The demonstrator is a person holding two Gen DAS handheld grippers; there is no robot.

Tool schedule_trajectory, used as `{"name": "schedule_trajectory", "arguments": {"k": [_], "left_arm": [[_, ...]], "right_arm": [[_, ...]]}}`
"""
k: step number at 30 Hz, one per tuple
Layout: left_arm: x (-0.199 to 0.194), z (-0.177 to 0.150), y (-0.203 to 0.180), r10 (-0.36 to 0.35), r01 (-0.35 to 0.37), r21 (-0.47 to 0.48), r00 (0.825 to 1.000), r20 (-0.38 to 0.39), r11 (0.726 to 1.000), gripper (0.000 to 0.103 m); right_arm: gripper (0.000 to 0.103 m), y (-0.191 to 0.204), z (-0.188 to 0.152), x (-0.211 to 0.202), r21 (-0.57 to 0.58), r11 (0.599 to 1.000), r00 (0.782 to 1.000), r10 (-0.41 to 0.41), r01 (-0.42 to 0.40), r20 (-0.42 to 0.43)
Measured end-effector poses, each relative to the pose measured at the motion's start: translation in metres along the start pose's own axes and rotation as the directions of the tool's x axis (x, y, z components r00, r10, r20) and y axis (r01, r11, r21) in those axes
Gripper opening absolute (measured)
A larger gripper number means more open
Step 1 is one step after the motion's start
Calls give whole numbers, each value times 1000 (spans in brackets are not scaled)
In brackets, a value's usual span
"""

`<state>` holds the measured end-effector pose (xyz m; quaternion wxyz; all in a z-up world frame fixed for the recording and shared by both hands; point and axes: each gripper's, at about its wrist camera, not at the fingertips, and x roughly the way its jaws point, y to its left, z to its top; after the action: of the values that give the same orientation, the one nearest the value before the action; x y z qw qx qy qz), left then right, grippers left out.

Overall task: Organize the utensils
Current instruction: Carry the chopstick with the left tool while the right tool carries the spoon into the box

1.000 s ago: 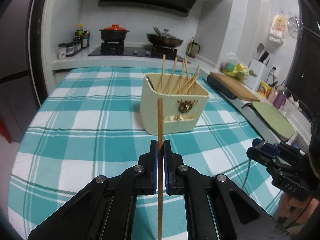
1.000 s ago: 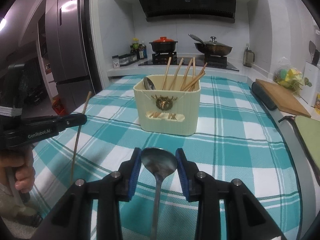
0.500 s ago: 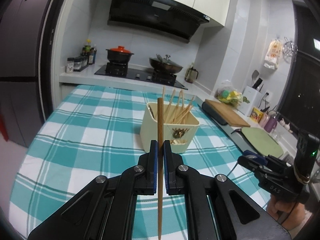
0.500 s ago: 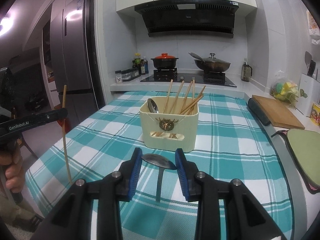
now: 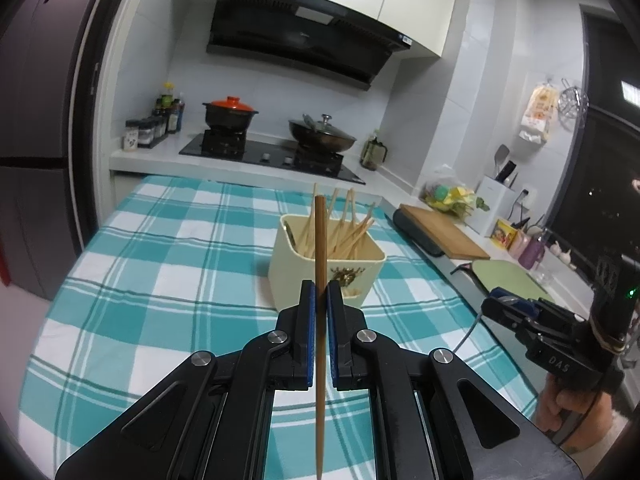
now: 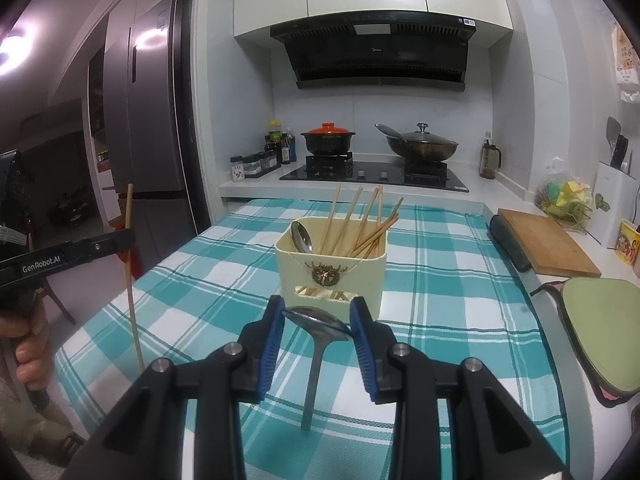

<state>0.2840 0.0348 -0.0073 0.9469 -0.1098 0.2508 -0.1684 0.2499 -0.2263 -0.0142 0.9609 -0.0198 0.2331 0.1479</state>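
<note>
Now lifting both utensils clear of the checked counter (image 6: 460,248), higher than a moment ago and nearer the cream holder (image 6: 331,268) standing mid-counter toward the far edge, so readying both for dropping in beside the chopsticks and spoon already inside. Left tongs (image 5: 321,300) pinching narrow on an upright wooden chopstick (image 5: 320,264), right tongs (image 6: 318,322) clamping partway closed on the bowl of a metal spoon (image 6: 318,322), handle hanging down. Holding both hands side by side near the counter's near edge, tilting gently downward toward the holder.
</note>
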Motion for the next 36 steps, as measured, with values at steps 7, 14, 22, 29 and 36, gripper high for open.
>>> {"name": "schedule_trajectory", "arguments": {"k": [7,14,22,29,36], "left_arm": [[11,34,4,-28,28,-18,999,16,999,4],[36,103,0,-27,26,17,997,76,1000,4],[100,177,-16,-15,5,69,988,155,998,4],[187,174,-16,25,-32,65,994,110,997,4],[261,127,-1,41,-41,-1,996,-80,999,5]], "right_arm": [[34,-14,34,8,13,999,999,40,-40,4],[34,-37,92,40,46,995,996,92,-91,-20],[34,-59,164,84,47,997,997,61,-63,40],[34,-73,173,153,19,999,999,34,-34,-10],[31,-84,128,228,89,995,977,72,-55,-199]]}}
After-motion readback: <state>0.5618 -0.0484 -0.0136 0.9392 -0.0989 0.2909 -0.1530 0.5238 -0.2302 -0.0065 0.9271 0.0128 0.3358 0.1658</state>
